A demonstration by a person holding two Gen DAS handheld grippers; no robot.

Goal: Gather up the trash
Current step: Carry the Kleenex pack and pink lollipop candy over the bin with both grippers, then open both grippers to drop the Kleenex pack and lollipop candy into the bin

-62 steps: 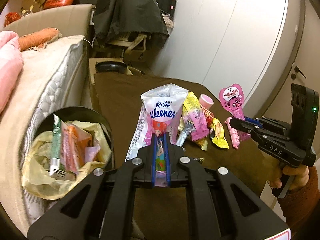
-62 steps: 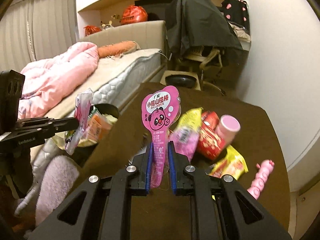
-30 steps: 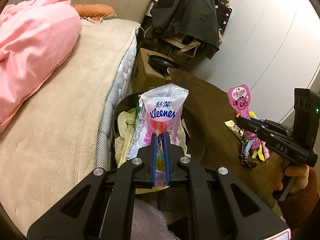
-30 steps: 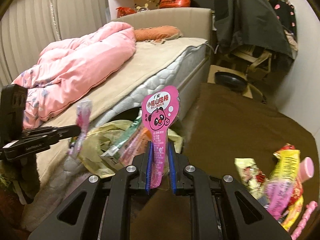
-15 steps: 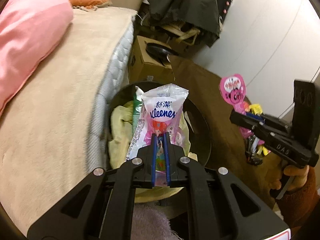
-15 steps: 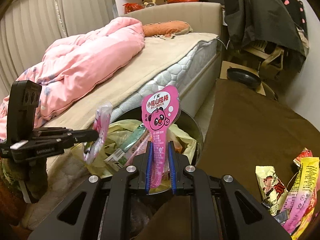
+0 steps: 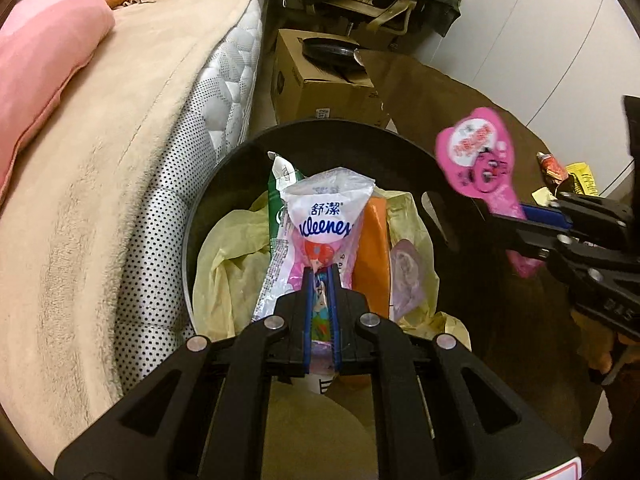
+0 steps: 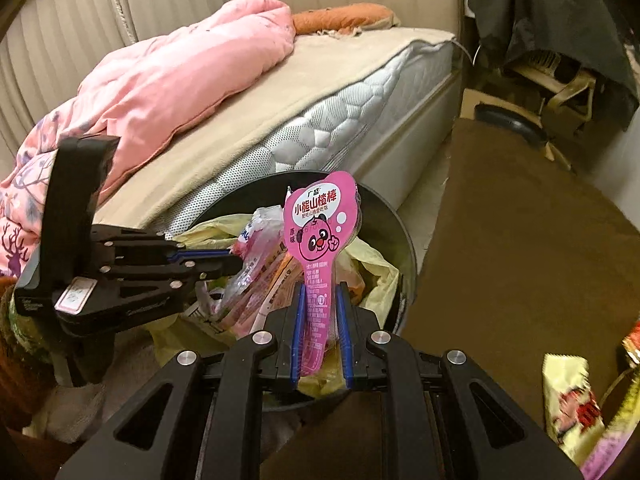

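Both your grippers have swung over the black trash bin (image 7: 224, 184). Your left gripper (image 7: 320, 280) clamps a Kleenex wrapper (image 7: 328, 216); your right gripper (image 8: 320, 304) clamps a pink lollipop wrapper (image 8: 320, 220), blurred in the left view. Bin's contents lie partly hidden.

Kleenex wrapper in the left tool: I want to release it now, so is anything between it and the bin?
Nothing visible. The Kleenex wrapper hangs directly over the open bin, above earlier trash.
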